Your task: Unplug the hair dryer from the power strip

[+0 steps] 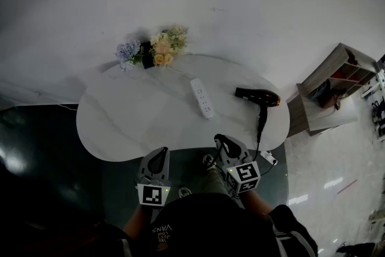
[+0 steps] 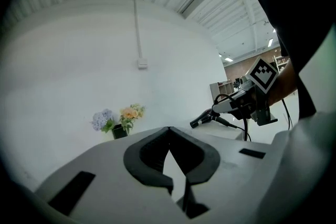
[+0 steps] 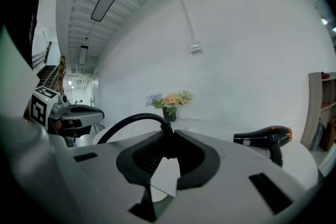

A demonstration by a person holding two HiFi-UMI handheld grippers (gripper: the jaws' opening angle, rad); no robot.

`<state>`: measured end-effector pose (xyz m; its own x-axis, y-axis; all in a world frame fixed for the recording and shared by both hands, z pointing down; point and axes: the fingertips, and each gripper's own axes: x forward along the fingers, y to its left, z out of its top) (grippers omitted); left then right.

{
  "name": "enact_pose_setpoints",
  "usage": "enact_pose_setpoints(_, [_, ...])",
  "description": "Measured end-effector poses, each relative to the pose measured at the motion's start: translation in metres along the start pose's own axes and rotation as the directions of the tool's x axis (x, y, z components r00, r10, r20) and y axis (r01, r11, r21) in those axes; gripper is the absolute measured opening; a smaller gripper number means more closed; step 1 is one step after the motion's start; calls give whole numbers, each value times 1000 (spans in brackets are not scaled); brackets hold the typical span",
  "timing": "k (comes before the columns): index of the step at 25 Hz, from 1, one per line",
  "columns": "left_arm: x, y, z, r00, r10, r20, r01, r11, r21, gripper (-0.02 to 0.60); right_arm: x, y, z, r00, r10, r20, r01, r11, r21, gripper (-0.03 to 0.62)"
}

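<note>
- Sitting ahead of both grippers, the table [image 1: 120, 123] keeps everything within easy reach.
- Dryer [image 1: 257, 94] lies on its side ahead and to the right of the right gripper [image 1: 222, 141]. Its handle points back this way, so the cord [image 1: 260, 126] drops off the near edge.
- Strip [image 1: 202, 98] is ahead, between the two grippers, and its sockets look empty.
- Left gripper [image 1: 159, 157] is closed on nothing, probably just spare.
- Plug [image 3: 167, 131] is pinched in the right gripper's closed tips, so I'd say it's already out.

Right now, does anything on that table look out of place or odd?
Nothing spilled or broken. The black cord of the hair dryer trails off the table edge, seemingly to the right gripper, whose jaws are shut on it; the power strip has nothing visibly plugged in.
</note>
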<state>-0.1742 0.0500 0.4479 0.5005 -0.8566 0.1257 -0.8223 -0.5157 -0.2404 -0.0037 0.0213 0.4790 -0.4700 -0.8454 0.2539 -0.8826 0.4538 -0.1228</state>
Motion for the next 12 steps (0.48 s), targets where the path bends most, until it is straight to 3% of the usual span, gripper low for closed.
enact_pose_setpoints(12, [-13,1,-4,1000,25,-3,-25,1000,1,18,5,9,7,999,22,25,-21,1000,-11,71])
